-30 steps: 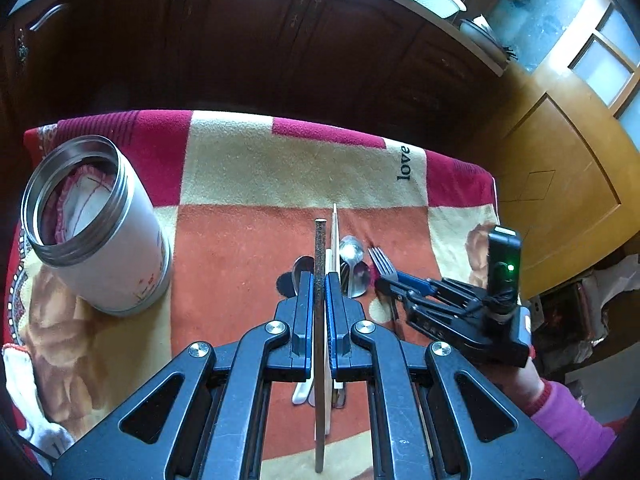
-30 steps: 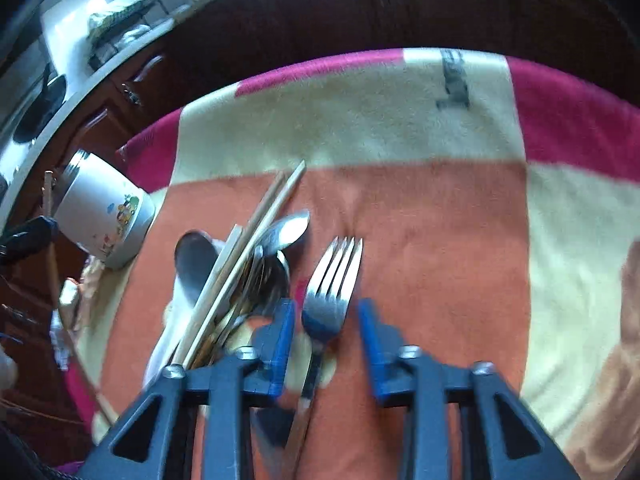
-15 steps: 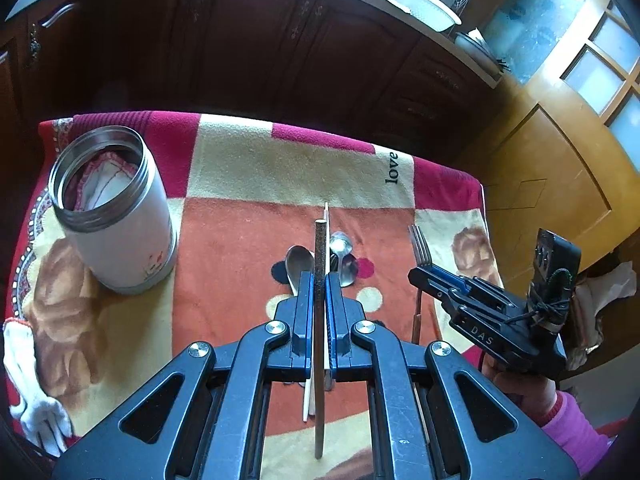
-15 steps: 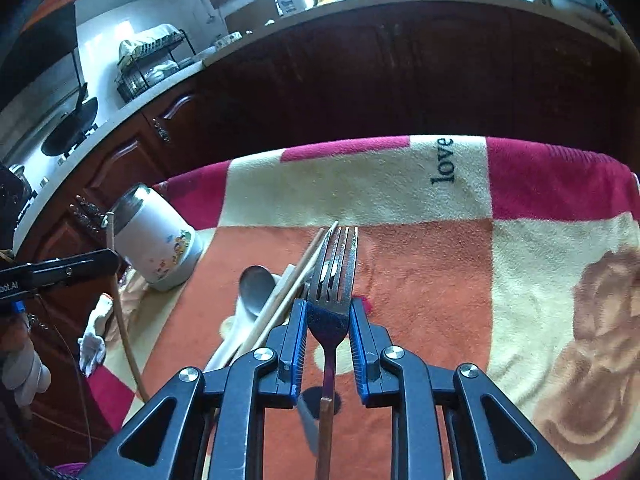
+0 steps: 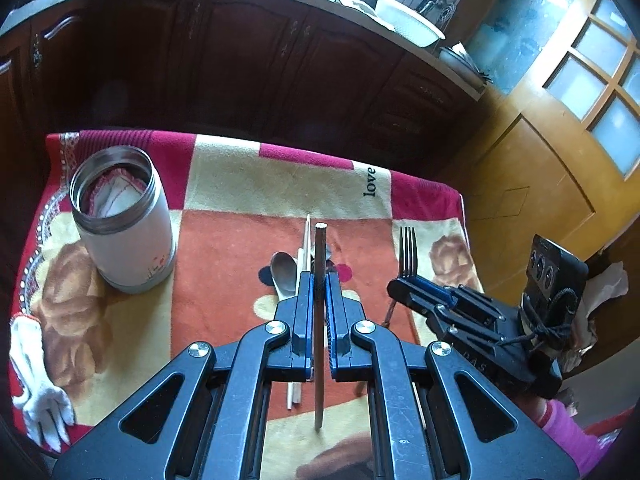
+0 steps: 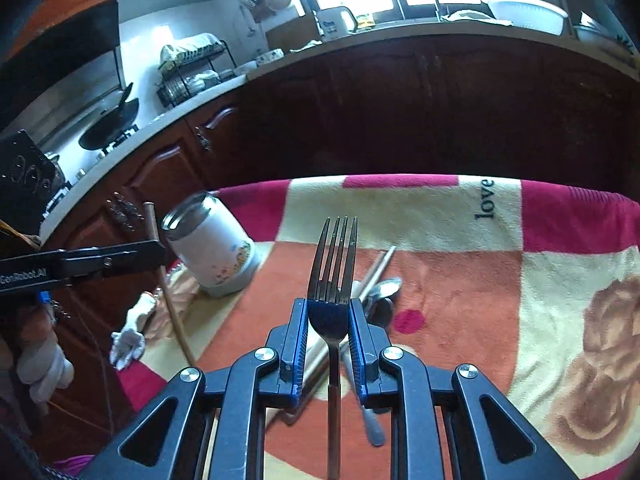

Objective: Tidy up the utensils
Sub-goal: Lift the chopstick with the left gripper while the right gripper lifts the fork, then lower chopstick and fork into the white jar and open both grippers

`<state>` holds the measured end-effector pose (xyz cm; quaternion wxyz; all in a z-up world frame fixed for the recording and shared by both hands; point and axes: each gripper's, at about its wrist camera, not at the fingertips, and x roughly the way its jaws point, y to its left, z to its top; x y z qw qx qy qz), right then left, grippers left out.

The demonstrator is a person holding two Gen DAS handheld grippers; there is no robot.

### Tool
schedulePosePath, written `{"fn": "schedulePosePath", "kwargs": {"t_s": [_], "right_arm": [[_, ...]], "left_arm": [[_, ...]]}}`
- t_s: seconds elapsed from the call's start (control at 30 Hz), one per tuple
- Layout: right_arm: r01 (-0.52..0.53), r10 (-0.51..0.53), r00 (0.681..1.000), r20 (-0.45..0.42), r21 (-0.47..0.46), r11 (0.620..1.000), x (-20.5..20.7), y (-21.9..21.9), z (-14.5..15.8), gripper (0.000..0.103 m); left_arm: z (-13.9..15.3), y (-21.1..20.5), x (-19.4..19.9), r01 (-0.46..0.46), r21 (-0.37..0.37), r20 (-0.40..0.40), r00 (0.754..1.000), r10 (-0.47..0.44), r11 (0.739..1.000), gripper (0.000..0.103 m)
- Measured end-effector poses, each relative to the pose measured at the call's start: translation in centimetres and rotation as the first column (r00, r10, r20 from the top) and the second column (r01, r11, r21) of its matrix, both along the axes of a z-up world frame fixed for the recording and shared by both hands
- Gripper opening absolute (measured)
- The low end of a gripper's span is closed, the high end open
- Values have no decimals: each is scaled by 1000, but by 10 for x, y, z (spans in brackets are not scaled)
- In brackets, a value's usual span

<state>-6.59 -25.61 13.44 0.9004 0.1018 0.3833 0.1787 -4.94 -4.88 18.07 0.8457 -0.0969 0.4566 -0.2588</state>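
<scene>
Fleece in red, cream and orange squares, printed with the word "love", makes up the blanket (image 5: 224, 248) that covers the table; dark wooden cabinets (image 5: 240, 60) and a yellow door (image 5: 540, 160) stand behind; the left gripper (image 5: 319, 288) is clamped on a brown chopstick (image 5: 319, 320); the right gripper (image 6: 329, 320) is clamped on a fork (image 6: 334, 256), held above the blanket; spoons (image 5: 283, 272) and pale chopsticks (image 5: 306, 240) lie on the orange square, with an open steel jar (image 5: 120, 220) standing well apart to their left.

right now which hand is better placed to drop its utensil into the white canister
Left, probably. The left tongs grip a dark chopstick and sit nearer the open canister, which stands on their side of the blanket. The right tongs, shut on the fork, are farther across.
</scene>
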Motion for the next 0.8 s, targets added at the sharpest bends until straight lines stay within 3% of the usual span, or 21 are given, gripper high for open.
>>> {"fn": "schedulePosePath", "kwargs": {"t_s": [0.5,0.53,0.8], "right_arm": [[-118,120,991,61,-25,993,-33,38,19,17],[-120,121,991,63,-26,992,-33,39,21,3],[-138,141,985,99,-40,990,-27,52,42,2]], "left_arm": [[9,-5,-25,21,-3,23,1000,-21,1000,4],[13,-2,-26,17,-6,30,999,-17,1000,4],[47,23,-28,-18,-12,89,996,19,1000,4]]}}
